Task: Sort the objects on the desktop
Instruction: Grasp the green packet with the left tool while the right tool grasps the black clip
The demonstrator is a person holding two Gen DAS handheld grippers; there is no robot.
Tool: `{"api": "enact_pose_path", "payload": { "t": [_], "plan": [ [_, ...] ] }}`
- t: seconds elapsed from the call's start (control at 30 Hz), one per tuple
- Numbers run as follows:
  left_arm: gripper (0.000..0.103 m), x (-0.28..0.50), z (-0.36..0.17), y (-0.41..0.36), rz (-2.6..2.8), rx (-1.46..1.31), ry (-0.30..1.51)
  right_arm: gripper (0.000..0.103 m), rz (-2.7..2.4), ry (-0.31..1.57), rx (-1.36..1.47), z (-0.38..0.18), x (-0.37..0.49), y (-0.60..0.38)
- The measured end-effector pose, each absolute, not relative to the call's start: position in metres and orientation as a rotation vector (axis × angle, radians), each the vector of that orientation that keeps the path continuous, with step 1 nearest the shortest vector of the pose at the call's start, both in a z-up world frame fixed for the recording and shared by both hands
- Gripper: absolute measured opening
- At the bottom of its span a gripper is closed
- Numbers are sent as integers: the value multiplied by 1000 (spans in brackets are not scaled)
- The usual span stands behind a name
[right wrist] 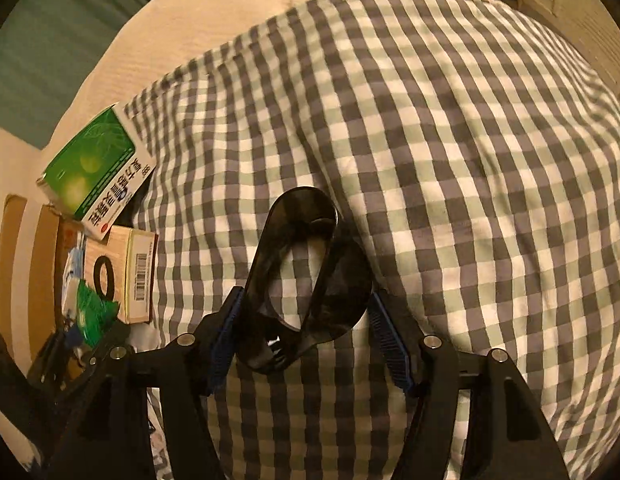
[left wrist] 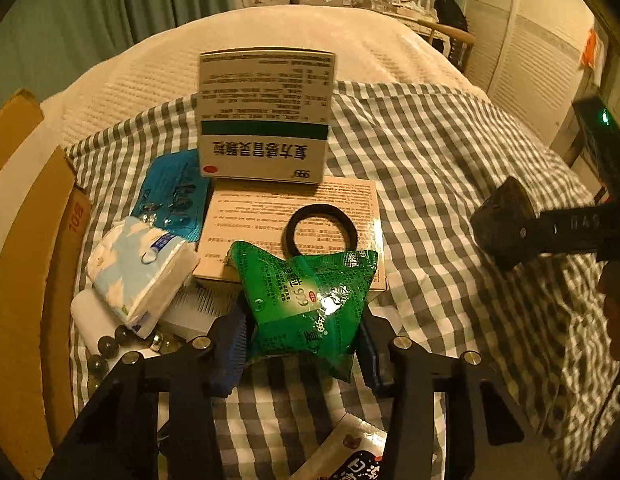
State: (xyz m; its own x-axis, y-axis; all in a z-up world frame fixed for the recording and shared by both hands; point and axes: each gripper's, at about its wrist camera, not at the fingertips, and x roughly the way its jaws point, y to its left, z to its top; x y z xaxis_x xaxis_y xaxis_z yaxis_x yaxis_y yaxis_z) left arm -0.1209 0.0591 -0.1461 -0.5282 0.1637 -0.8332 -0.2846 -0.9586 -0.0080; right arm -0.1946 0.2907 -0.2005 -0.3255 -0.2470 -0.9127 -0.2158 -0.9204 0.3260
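Observation:
My left gripper (left wrist: 304, 336) is shut on a green sachet (left wrist: 310, 296), held over the front edge of a beige box (left wrist: 270, 220). A black hair tie (left wrist: 321, 229) lies on that box. A white and green medicine box (left wrist: 266, 116) leans at the box's far end. My right gripper (right wrist: 308, 320) is shut on black sunglasses (right wrist: 310, 264) above the checked cloth (right wrist: 449, 160). The right gripper also shows at the right in the left wrist view (left wrist: 505, 228).
A tissue pack (left wrist: 138, 272), a blue blister pack (left wrist: 174, 192), a white bottle (left wrist: 90, 316) and dark marbles (left wrist: 110, 346) lie left of the beige box. A cardboard box (left wrist: 26, 280) stands at the far left. A snack packet (left wrist: 349, 452) lies near the front.

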Motion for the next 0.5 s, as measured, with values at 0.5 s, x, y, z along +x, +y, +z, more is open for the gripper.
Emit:
{"api": "enact_pose_path", "payload": {
  "t": [0.5],
  "plan": [
    [46,-101,-119,51,2525,-1344,102,57,-2480,-494,1797,-173,-157,275]
  ]
}}
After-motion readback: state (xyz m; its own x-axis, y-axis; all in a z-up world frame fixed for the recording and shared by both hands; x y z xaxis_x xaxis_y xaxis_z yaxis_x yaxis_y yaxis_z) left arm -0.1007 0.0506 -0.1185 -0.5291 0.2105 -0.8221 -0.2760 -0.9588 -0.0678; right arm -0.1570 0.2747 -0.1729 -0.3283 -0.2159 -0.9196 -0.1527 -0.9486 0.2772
